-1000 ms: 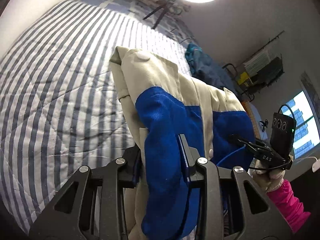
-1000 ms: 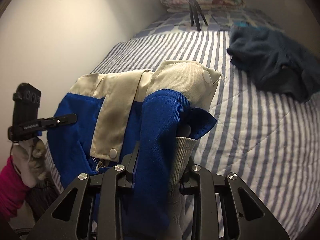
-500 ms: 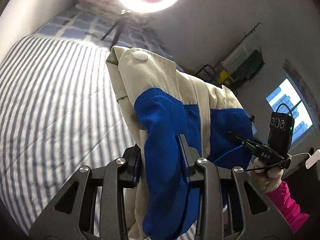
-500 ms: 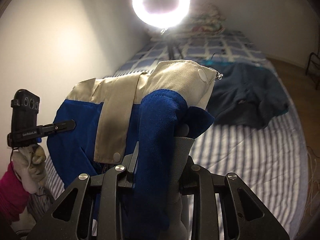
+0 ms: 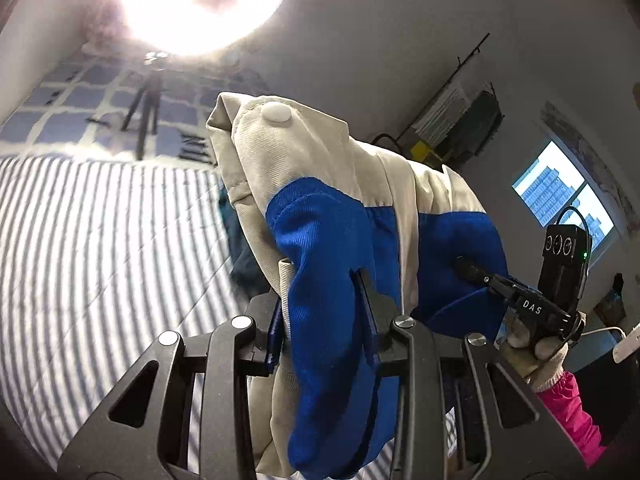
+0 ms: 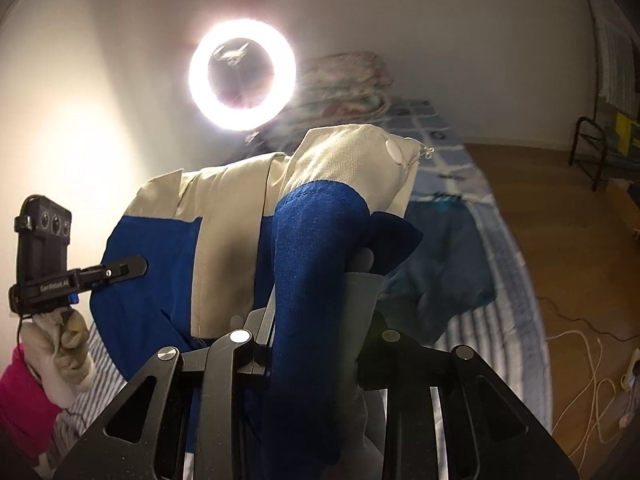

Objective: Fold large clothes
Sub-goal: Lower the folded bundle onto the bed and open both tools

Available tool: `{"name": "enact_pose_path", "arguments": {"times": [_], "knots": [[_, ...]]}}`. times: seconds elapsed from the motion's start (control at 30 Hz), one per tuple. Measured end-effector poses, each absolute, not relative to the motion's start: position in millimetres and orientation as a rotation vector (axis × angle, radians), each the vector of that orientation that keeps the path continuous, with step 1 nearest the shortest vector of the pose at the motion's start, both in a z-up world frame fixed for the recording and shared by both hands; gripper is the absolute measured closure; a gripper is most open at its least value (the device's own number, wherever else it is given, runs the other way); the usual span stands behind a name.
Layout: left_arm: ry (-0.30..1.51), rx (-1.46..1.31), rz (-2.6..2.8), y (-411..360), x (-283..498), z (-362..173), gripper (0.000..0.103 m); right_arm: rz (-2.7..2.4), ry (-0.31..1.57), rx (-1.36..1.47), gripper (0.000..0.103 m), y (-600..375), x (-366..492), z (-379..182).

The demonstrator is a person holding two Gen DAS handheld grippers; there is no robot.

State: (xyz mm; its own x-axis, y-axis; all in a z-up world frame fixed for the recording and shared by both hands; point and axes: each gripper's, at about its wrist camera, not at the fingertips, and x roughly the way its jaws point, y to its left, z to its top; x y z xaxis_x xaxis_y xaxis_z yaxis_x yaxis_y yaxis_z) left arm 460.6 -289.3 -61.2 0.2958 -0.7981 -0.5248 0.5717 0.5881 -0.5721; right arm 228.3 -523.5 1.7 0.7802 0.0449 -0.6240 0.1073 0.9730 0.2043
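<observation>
A blue and beige jacket (image 5: 328,240) hangs in the air between my two grippers, above the striped bed (image 5: 100,248). My left gripper (image 5: 324,308) is shut on a bunched blue fold of it. My right gripper (image 6: 316,316) is shut on another blue fold of the same jacket (image 6: 224,216). The beige collar with a white snap stands up above each grip. In the left wrist view the right gripper (image 5: 516,300) shows at the jacket's far side. In the right wrist view the left gripper (image 6: 100,276) shows at the left. The jacket's lower part is hidden below the frames.
A bright ring light (image 6: 242,76) on a tripod stands at the bed's far end, before folded blankets (image 6: 344,80). A dark blue garment (image 6: 448,252) lies on the bed. Wooden floor with cables (image 6: 580,360) lies to the right. A window (image 5: 560,196) and a rack (image 5: 460,128) are beyond.
Both grippers have risen and tilted upward with the jacket. The bed has dropped lower in view and the ring light and walls now fill the upper part.
</observation>
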Motion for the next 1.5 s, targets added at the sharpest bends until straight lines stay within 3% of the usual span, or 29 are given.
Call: {"name": "enact_pose_path", "arguments": {"times": [0.37,1.1,1.23,1.37,1.5], "knots": [[0.859,-0.257,-0.951,-374,518,-67,0.072,-0.102,0.644,0.238,0.077,-585,277,-2],[0.946,-0.137,-0.822,-436,607,-163,0.071,-0.125,0.733,0.246,0.076,-645,354,-77],[0.971,-0.152,-0.782,-433,616,-181,0.056,-0.192,0.802,0.237,0.066,-663,364,-94],[0.948,-0.097,-0.737,-435,616,-188,0.04,-0.282,0.802,0.238,0.046,-678,360,-99],[0.938,-0.036,-0.708,-439,613,-186,0.033,-0.305,0.81,0.188,0.044,-675,363,-99]]}}
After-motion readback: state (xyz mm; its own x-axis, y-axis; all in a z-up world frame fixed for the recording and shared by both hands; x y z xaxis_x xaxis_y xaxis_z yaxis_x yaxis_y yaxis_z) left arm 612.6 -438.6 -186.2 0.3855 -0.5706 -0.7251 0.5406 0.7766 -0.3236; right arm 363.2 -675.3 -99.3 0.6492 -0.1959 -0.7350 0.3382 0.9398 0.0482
